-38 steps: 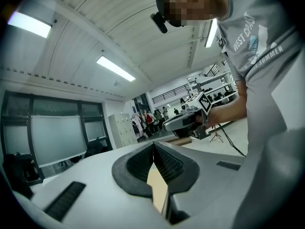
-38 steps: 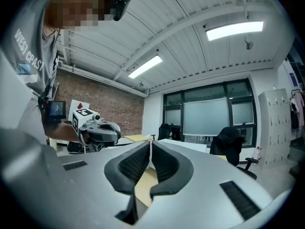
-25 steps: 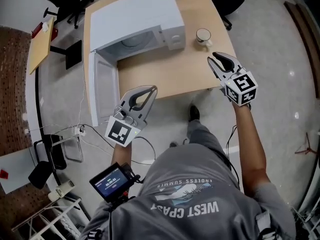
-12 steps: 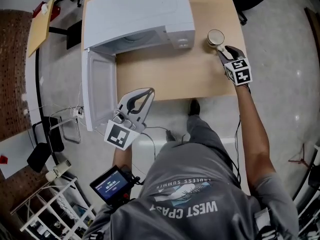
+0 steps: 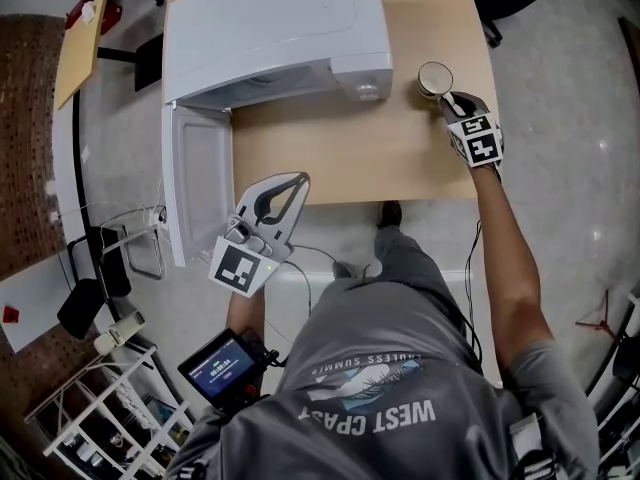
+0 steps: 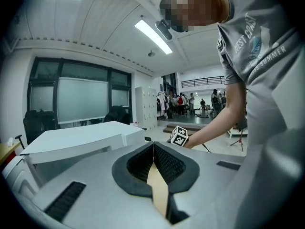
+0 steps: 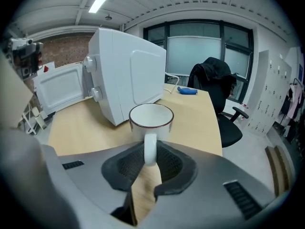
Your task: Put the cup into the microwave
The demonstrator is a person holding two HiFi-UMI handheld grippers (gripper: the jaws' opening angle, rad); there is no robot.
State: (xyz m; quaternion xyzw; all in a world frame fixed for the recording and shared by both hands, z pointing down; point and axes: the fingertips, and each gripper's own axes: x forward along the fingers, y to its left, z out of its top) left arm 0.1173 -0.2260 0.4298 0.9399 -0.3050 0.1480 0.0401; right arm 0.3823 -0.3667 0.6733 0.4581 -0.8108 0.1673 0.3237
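Observation:
A white cup with a dark rim stands on the wooden table, right of the white microwave. The microwave's door hangs open to the left. My right gripper reaches the cup from the near side. In the right gripper view the cup has its handle between the closing jaws of the right gripper, and the pads touch it on both sides. My left gripper hovers off the table's front edge, shut and empty; in its own view the left gripper has its tips together.
A black office chair stands beyond the table's far end, and a blue object lies on the table near it. Cables and a white wire rack are on the floor at the left. A small screen device hangs at the person's waist.
My right gripper dropped from in front of the table down to the cup and now has its jaws around the handle. The left gripper sank slightly and stays shut.

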